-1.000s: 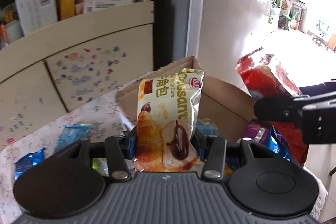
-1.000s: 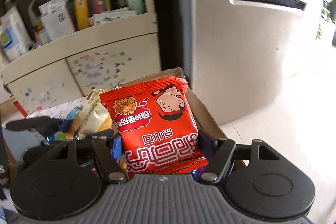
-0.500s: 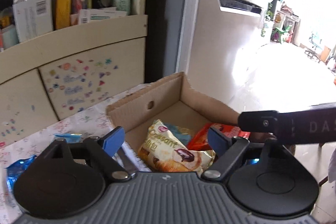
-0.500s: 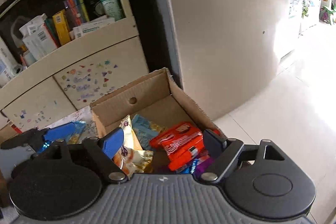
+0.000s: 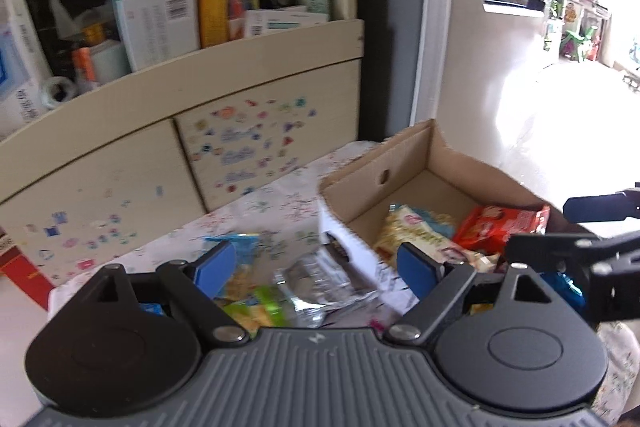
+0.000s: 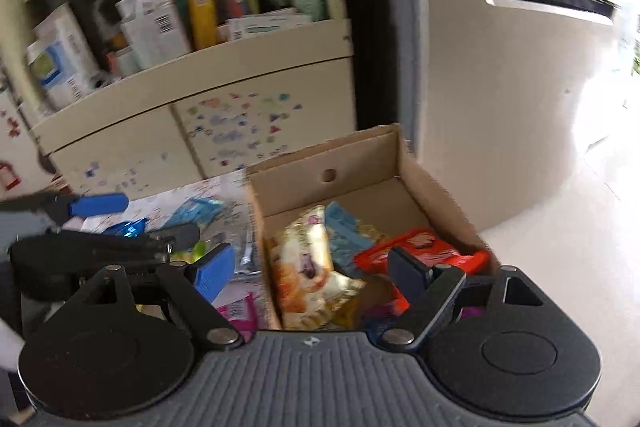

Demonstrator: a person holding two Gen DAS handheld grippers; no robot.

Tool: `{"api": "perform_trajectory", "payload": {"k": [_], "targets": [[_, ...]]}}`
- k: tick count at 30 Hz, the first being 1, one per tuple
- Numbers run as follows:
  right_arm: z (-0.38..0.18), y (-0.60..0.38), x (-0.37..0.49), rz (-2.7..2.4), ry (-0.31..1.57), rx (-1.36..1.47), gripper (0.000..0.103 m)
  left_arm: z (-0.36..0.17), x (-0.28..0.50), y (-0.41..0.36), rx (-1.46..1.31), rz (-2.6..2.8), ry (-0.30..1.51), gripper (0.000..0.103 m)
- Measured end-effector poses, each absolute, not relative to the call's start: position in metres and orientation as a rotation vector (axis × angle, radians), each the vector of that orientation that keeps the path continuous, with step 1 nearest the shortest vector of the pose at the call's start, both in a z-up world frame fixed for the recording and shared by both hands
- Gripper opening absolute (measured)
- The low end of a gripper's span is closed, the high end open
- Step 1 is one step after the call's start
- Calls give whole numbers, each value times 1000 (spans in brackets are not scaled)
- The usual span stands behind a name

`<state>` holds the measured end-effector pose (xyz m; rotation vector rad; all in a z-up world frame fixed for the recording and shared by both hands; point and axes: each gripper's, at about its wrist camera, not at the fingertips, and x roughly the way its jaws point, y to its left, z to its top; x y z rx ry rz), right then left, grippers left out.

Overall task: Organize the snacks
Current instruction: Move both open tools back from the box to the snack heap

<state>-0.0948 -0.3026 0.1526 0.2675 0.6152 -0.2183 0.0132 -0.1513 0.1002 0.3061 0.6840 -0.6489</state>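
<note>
Floral tablecloth (image 5: 272, 207), cardboard box (image 5: 404, 163), cluttered shelf (image 5: 224, 63); fridge (image 6: 500, 79) probably right.

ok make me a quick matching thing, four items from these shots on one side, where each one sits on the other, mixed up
Things:
1. croissant pack
2. red noodle pack
3. silver wrapper
4. yellow carton

Places:
A. on the flowered cloth, outside the box
B. upright on the shelf
C. in the cardboard box, near its left wall
D. in the box, toward its right side

Pairs: 1-C, 2-D, 3-A, 4-B
</note>
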Motion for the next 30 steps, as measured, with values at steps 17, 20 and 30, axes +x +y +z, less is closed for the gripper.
{"api": "perform_trajectory", "payload": {"k": [17, 20, 30], "targets": [[127, -236, -73, -1, 686, 178, 88, 90, 35, -78, 297, -511, 740, 90], [120, -230, -67, 19, 706, 201, 88, 78, 41, -68, 300, -481, 774, 90], [95, -205, -42, 26, 794, 167, 88, 25, 62, -51, 236, -438, 942, 90]]}}
